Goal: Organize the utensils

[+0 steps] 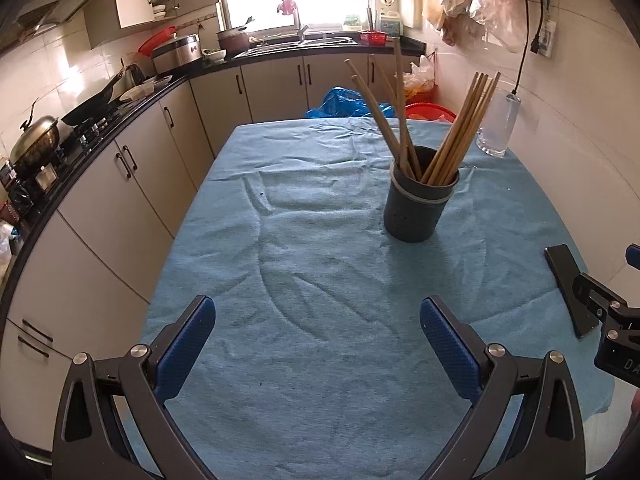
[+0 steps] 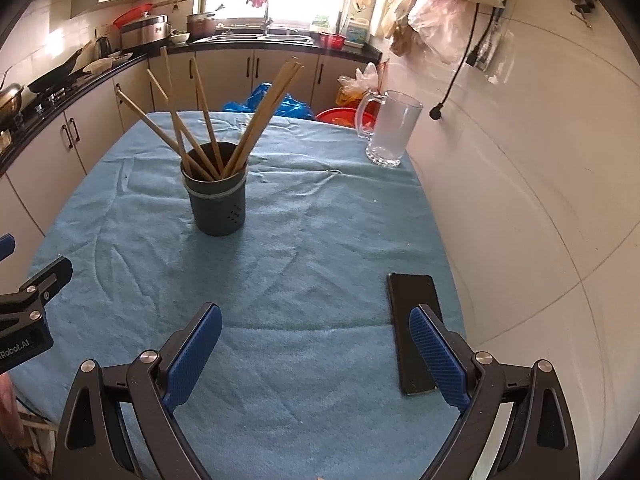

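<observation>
hovering both my left gripper (image 1: 318, 356) and right gripper (image 2: 316, 356) spread and empty since the chopsticks (image 2: 208, 120) seem gathered in their holder (image 2: 218, 208).

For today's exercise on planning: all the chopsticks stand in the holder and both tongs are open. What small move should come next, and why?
Probably draw both tongs back and stop. The chopsticks already stand in the dark holder, none lies loose on the blue cloth, and the left tongs and right tongs hold nothing.
</observation>
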